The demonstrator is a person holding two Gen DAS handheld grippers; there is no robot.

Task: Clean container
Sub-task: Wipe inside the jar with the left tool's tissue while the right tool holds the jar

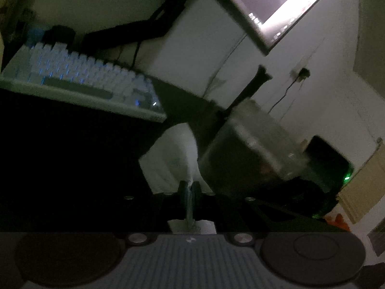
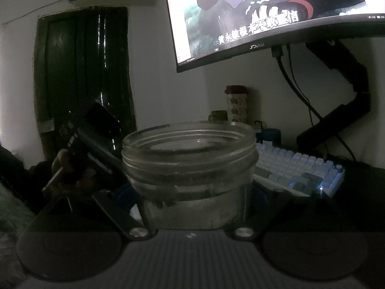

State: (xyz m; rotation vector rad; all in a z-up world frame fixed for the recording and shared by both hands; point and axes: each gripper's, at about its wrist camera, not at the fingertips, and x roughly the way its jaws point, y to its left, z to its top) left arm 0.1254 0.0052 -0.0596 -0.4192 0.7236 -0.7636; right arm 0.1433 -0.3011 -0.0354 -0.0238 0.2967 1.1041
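Up high, right of the jaws in the right wrist view, a monitor point(image 2: 264, 12) glows with an animated scene and white subtitles across its lower part. A black mount arm point(image 2: 346, 91) angles down behind it, and cables point(image 2: 291, 79) hang from its underside. Ahead and right of the jaws lies a white and blue keyboard point(image 2: 298, 168), blue light showing at its near corner. Straight ahead, against the wall, stands a patterned tumbler point(image 2: 237, 106) with a dark red lid, a small green thing just left of it, too dim to tell. Far left, a dark door point(image 2: 84, 69).
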